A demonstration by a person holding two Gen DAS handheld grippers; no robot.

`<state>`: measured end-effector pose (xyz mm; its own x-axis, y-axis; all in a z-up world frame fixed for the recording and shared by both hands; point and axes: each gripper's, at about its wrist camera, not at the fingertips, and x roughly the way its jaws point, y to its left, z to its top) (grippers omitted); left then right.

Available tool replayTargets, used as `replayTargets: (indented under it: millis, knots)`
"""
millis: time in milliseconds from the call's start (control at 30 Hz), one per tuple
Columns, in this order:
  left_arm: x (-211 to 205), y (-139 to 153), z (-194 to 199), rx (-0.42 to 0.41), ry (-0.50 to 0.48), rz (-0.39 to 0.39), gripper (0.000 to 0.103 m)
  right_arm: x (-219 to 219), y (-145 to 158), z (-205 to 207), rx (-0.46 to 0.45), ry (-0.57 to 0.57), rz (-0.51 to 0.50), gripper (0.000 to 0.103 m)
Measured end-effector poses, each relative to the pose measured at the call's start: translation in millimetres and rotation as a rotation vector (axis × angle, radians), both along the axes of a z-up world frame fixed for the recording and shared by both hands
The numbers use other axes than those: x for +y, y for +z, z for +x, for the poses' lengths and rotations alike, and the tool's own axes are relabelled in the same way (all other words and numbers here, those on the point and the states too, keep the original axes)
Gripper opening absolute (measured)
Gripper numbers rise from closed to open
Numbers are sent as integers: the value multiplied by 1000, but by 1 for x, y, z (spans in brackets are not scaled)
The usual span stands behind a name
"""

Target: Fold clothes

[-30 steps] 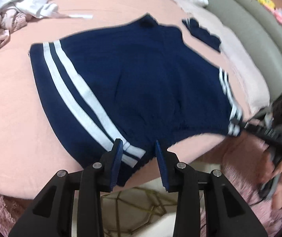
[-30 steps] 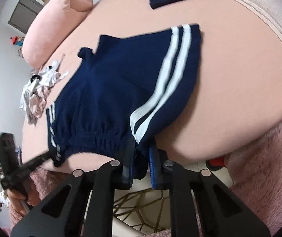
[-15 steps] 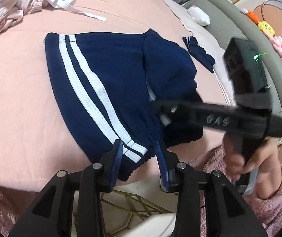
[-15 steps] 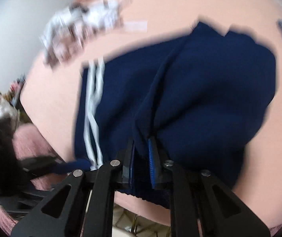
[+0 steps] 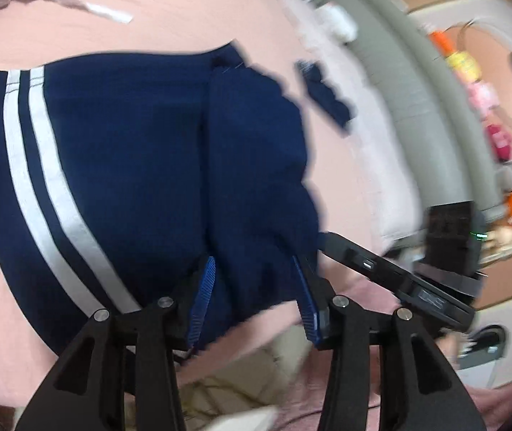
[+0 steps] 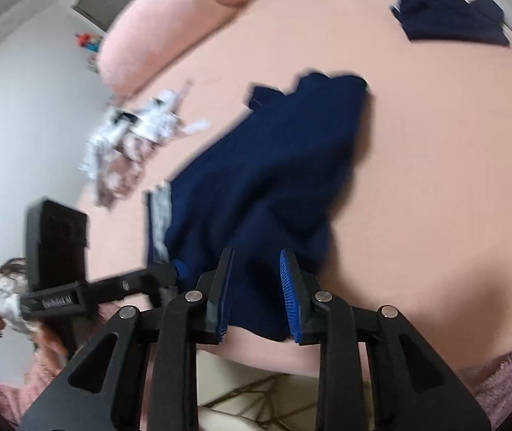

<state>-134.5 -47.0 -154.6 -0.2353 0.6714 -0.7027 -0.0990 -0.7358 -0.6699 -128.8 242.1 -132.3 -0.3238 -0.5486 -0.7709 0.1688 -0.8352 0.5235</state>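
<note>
Navy shorts (image 5: pixel 130 143) with two white side stripes lie folded in half on the pink bed (image 5: pixel 184 10), one leg laid over the other. My left gripper (image 5: pixel 254 262) is at the waistband end near the bed's front edge; its jaws are opening, with cloth lying loose between the pads. In the right wrist view the shorts (image 6: pixel 284 165) run away from my right gripper (image 6: pixel 256 253), whose jaws are also opening over the folded edge, the pads apart from the cloth. Each gripper shows in the other's view: the right (image 5: pixel 399 280), the left (image 6: pixel 112 283).
A small folded navy garment (image 6: pixel 450 23) lies further back on the bed. A heap of white and pink clothes (image 6: pixel 130 136) sits near a pink pillow (image 6: pixel 170 25). A grey padded headboard (image 5: pixel 417 82) with plush toys runs along the right. The bed's edge is just below both grippers.
My right gripper carried one half of the shorts across onto the other half, then spread its jaws off the cloth. The left jaws have widened and moved over the waistband.
</note>
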Motion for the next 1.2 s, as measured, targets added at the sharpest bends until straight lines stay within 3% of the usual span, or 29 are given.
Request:
replayTargets:
  millis: [133, 267, 400, 433, 467, 500, 667, 767, 867, 1067, 1167, 1200]
  knots:
    - [18, 1, 0, 5, -28, -51, 46, 6, -23, 7, -66, 17, 35, 27]
    - [35, 6, -7, 14, -74, 0, 46, 20, -15, 10, -45, -13, 40, 28]
    - [41, 7, -2, 20, -87, -39, 46, 24, -4, 15, 12, -21, 19, 28]
    - [43, 4, -4, 18, -84, -47, 43, 22, -3, 15, 13, -20, 14, 28]
    - [46, 2, -6, 15, -82, -55, 24, 17, -3, 15, 12, -19, 18, 28]
    - [45, 1, -9, 18, -74, -61, 14, 13, -2, 14, 10, -18, 22, 28]
    - [22, 32, -8, 106, -1, -56, 11, -4, 12, 6, 18, 60, 37, 30]
    - [10, 57, 3, 179, 27, -148, 11, -28, 22, -1, 34, 158, 74, 30]
    - [-11, 61, 29, 207, 114, -188, 11, -49, 29, -7, 65, 203, 129, 34]
    - [-31, 1, 46, 12, 150, -228, 10, -81, 6, -11, 24, 262, 267, 34]
    - [-28, -1, 47, 0, 177, -194, 11, -79, -3, -7, 30, 248, 325, 35]
    - [-27, 1, 47, 0, 178, -192, 11, -77, -8, -5, 39, 254, 365, 45]
